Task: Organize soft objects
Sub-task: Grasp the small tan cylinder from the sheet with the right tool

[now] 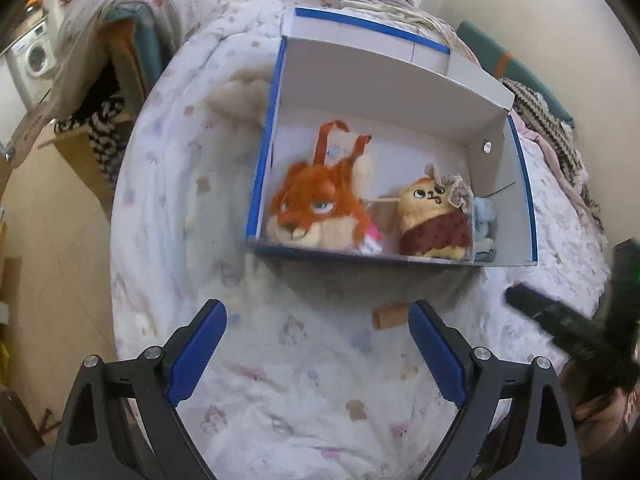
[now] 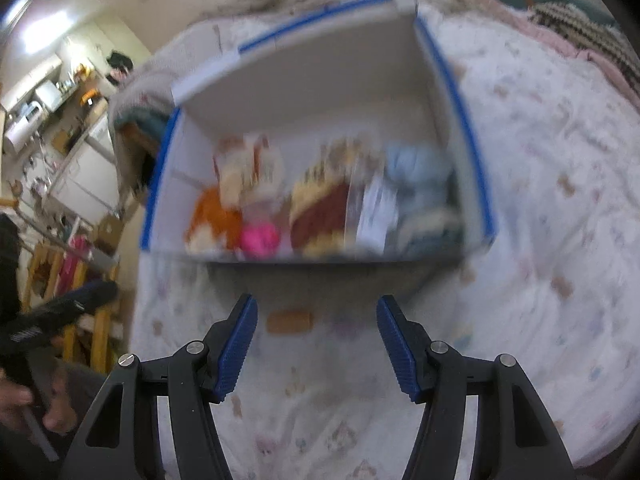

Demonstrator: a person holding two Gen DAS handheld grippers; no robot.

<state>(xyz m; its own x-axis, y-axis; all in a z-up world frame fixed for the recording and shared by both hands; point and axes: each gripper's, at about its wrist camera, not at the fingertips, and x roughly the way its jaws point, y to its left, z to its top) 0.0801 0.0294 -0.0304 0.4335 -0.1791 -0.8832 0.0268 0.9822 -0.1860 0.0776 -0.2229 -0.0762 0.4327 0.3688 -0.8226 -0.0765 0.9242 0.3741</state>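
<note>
Both tools hang over a white quilt (image 1: pixel 320 380) printed with small pastel animals, and both are spread wide with nothing between the blue pads. Ahead of the left gripper (image 1: pixel 316 344) sits an open white box with blue edging (image 1: pixel 264 160), its lid flap standing up at the far side. Inside it, toward the left gripper's left, lies an orange fox plush (image 1: pixel 308 208) with two long ear straps pointing away from the tool; a yellow plush in a dark red wrap (image 1: pixel 432 220) sits to the right of it, and a pale blue soft toy (image 1: pixel 484 224) is tucked against the box's right wall. A small tan cylinder (image 1: pixel 390 318) rests on the quilt just short of the box, close beside the left gripper's right finger. From the right gripper (image 2: pixel 316 344) the same box lies straight ahead (this view is blurred), with a pink item (image 2: pixel 259 240) between the orange and red-wrapped toys, and the tan cylinder sits just beyond its fingertips, nearer the left one
</note>
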